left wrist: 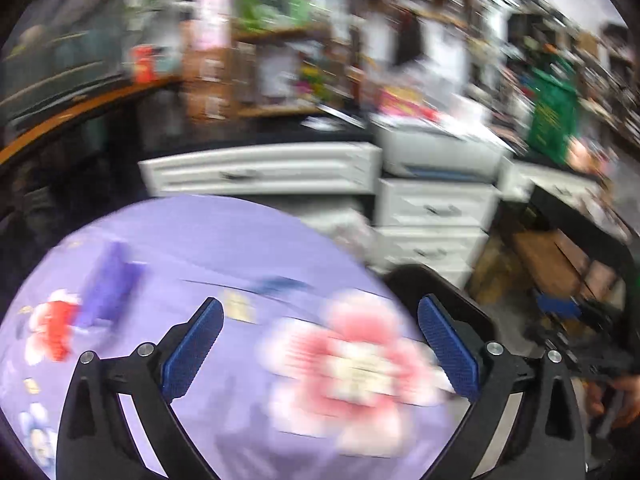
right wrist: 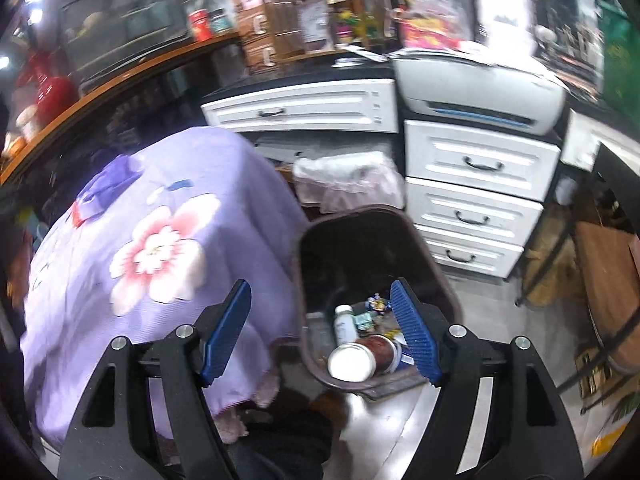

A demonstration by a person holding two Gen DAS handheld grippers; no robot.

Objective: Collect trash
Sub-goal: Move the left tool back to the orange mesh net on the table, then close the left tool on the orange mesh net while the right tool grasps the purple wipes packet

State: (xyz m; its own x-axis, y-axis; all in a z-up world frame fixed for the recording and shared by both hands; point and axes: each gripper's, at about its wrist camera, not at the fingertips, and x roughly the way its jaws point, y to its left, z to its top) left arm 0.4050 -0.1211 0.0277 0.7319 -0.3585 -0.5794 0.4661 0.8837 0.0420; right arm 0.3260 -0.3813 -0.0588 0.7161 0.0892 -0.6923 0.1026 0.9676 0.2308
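white drawers (right wrist: 476, 168), printer (right wrist: 480, 92), purple floral cloth (right wrist: 160, 220)

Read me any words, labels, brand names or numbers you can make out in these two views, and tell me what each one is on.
None can be read.
Green sign: yellow print, too blurred.
Red can on the wooden counter: label too small.
Cup and white bottle in the trash bin: labels unreadable.
Cardboard boxes: pale marks, not legible as words.

A lilac floral cloth (right wrist: 160, 248) covers the desk. A purple item (left wrist: 108, 292) lies on it, blurred. Just beside the desk, a dark bin (right wrist: 436, 276) of trash stands on the floor (right wrist: 480, 296).
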